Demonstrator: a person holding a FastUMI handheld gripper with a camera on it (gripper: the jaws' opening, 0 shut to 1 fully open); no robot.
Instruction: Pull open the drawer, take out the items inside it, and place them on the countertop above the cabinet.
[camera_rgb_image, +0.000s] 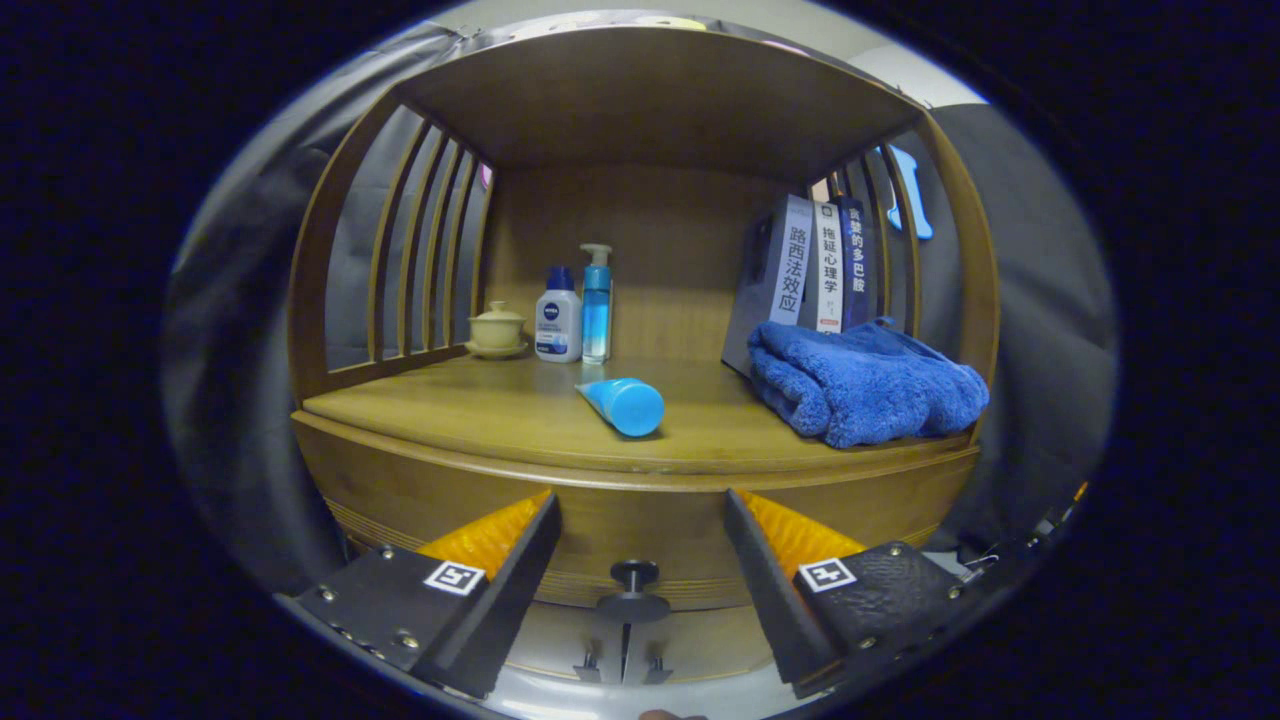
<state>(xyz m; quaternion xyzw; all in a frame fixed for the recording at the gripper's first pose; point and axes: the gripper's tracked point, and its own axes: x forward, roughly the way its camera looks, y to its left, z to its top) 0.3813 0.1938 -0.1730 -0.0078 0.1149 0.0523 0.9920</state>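
Wooden surfaces surround the gripper (640, 520), whose two fingers stand wide apart with nothing between them but the cabinet front. Just ahead of the gap, low and centred, sits the dark round drawer knob (634, 588); neither finger touches it. The drawer (640, 520) it belongs to is a curved wooden front that looks pushed in, so whatever it holds is hidden from sight. Below the knob, two small dark door pulls (622, 668) flank a vertical seam in the lower cabinet. Above the drawer stretches the countertop (480, 410), a smooth wooden shelf under an arched wooden roof, with slatted sides left and right. Near the front edge, a little beyond the fingers and roughly centred, a blue tube (625, 403) lies on its side, its wide end facing near. To the right, a folded blue towel (865, 385) rests on the countertop close to the right slats. Behind the towel, three books (815, 270) stand upright, leaning slightly against the right side. Far back on the left, a small cream lidded cup (497, 328) sits on a saucer, and just right of it stand a white bottle with a blue cap (558, 318) and a taller clear blue pump bottle (596, 305), the two nearly touching.
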